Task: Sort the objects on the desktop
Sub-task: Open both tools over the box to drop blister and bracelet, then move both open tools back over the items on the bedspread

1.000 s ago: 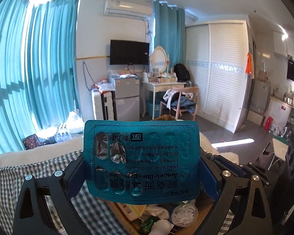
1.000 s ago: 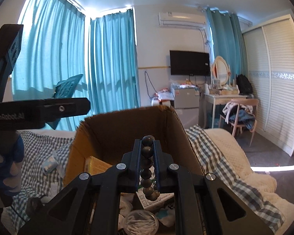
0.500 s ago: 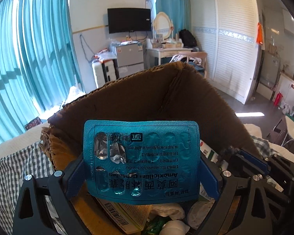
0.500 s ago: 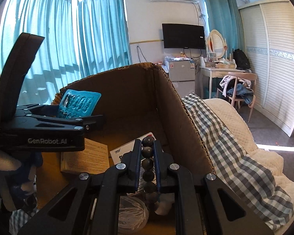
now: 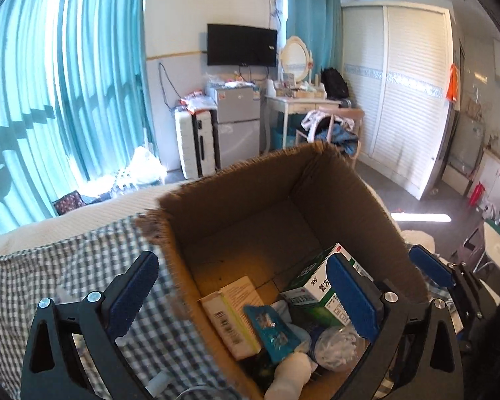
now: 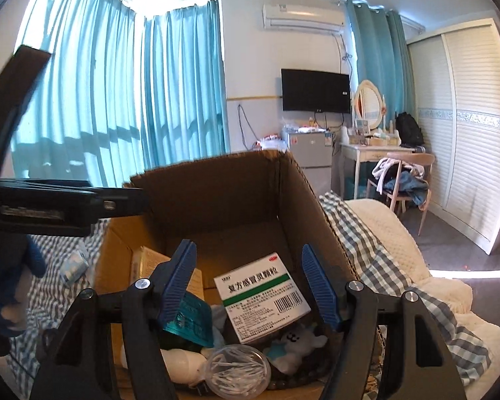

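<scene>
An open cardboard box [image 5: 236, 196] [image 6: 216, 193] stands on the checked cloth. My left gripper [image 5: 243, 295] is open and empty above its left wall. The teal blister pack [image 5: 271, 330] [image 6: 190, 320] lies loose inside among the other items. My right gripper [image 6: 250, 283] hangs over the box with its jaws opening and nothing between them. Dark beads [image 6: 293, 380] lie at the bottom, partly hidden. A green and white medicine box [image 5: 320, 293] [image 6: 263, 296] leans inside.
The box also holds a yellowish carton [image 5: 231, 310], a round tub of cotton swabs [image 6: 236, 370], a white bear toy [image 6: 296, 343] and a white bottle [image 5: 290, 373]. A small packet [image 6: 73, 266] lies on the checked cloth [image 5: 66, 283] to the left.
The left gripper let go of the blister pack, which now lies in the box. The right jaws opened and the string of beads dropped from between them.
</scene>
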`<control>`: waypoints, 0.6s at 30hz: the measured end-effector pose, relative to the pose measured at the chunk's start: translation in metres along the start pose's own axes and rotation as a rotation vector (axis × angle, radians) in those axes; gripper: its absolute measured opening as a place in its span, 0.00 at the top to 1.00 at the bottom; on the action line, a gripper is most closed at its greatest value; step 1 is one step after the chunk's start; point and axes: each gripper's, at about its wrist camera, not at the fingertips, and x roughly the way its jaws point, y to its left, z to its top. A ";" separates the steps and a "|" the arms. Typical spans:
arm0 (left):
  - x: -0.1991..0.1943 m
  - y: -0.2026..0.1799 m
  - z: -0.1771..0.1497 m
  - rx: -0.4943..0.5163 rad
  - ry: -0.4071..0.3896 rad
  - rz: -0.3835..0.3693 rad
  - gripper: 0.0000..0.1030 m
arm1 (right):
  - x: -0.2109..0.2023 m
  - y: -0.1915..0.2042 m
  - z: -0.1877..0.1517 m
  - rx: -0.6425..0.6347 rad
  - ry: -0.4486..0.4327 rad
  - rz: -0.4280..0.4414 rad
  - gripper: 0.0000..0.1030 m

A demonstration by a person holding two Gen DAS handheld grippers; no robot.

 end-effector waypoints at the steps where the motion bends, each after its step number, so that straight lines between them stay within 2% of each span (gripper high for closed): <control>1: -0.009 0.004 0.000 -0.007 -0.013 0.008 0.00 | -0.004 0.002 0.002 -0.001 -0.012 0.002 0.35; 8: -0.073 0.038 -0.004 -0.063 -0.109 0.070 0.00 | -0.041 0.030 0.020 -0.062 -0.154 -0.046 0.09; 10: -0.092 0.050 -0.009 -0.072 -0.144 0.101 0.00 | -0.052 0.039 0.024 -0.068 -0.193 -0.034 0.00; 14: -0.123 0.067 -0.021 -0.088 -0.204 0.167 0.00 | -0.067 0.055 0.031 -0.051 -0.230 0.001 0.00; 18: -0.144 0.088 -0.033 -0.107 -0.222 0.213 0.00 | -0.081 0.080 0.035 -0.104 -0.264 0.013 0.00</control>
